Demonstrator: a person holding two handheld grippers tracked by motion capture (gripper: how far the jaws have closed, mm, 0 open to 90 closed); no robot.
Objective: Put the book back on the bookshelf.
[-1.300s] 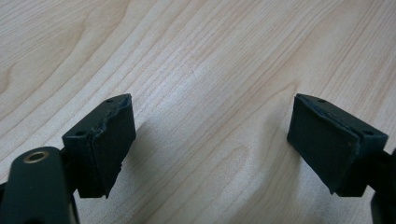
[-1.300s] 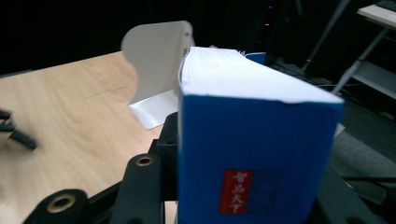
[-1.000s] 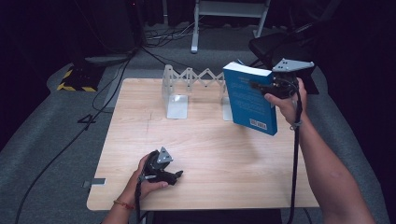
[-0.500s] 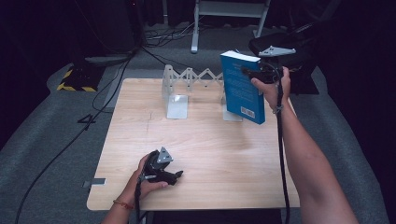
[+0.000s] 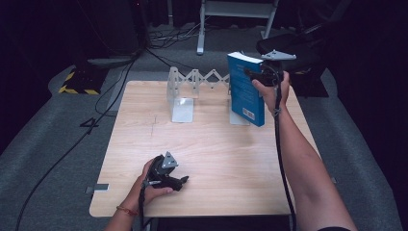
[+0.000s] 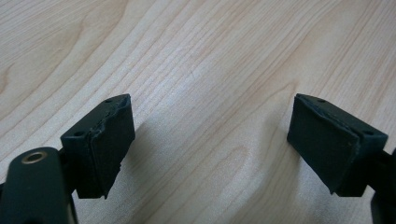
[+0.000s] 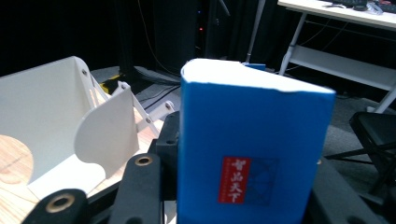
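The right gripper (image 5: pixel 254 75) held a blue book (image 5: pixel 245 89) upright, its fingers pinching the book from both sides, above the far right part of the table (image 5: pixel 216 144). The book hung just over the right plate of a white expanding book rack (image 5: pixel 192 89) (whether it touched the plate could not be told). The left gripper (image 5: pixel 180 182) rested at the near edge, fingers (image 6: pixel 105 144) spread with bare wood between them.
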